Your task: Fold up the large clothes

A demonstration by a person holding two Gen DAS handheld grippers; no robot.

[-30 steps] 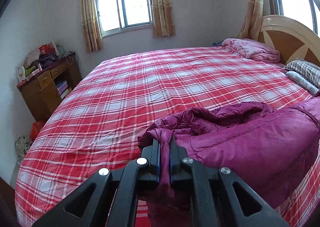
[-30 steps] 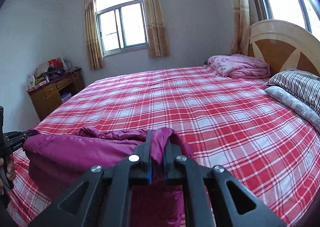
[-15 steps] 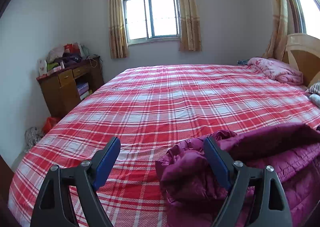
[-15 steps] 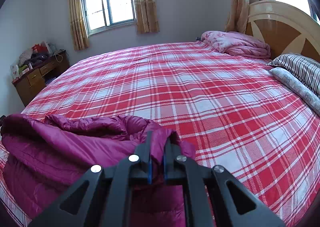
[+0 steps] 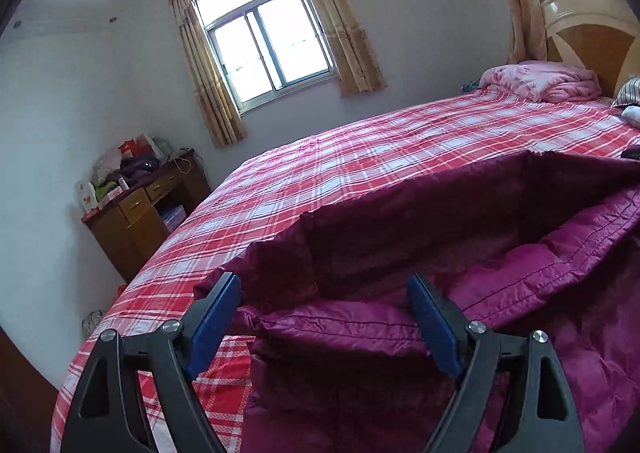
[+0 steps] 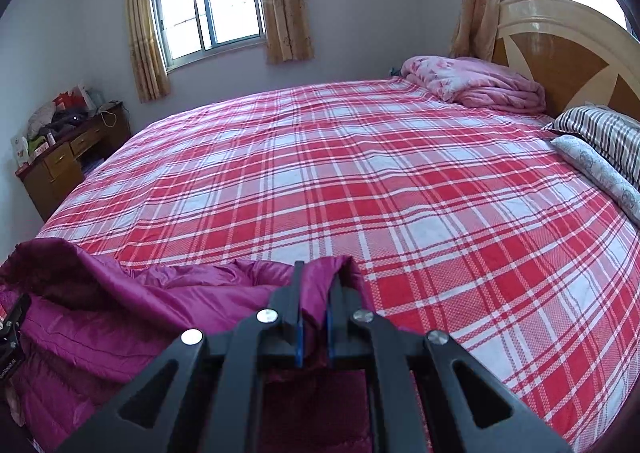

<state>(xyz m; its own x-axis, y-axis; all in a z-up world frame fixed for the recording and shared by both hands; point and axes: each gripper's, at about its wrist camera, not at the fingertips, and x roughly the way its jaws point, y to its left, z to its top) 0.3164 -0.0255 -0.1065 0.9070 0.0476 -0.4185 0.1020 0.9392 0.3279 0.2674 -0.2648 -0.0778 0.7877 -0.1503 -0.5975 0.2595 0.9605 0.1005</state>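
A magenta padded jacket lies bunched at the near edge of the bed with the red plaid sheet. My left gripper is open, its blue pads on either side of a fold of the jacket without gripping it. In the right wrist view the jacket spreads to the left, and my right gripper is shut on a raised edge of it. The left gripper's body shows at the far left edge.
A folded pink quilt and striped pillows lie by the wooden headboard. A cluttered wooden desk stands by the wall left of the bed. A curtained window is behind. The plaid sheet stretches beyond the jacket.
My left gripper let go of the jacket and opened wide, then moved in over another fold. My right gripper stayed shut on the jacket and shifted slightly.
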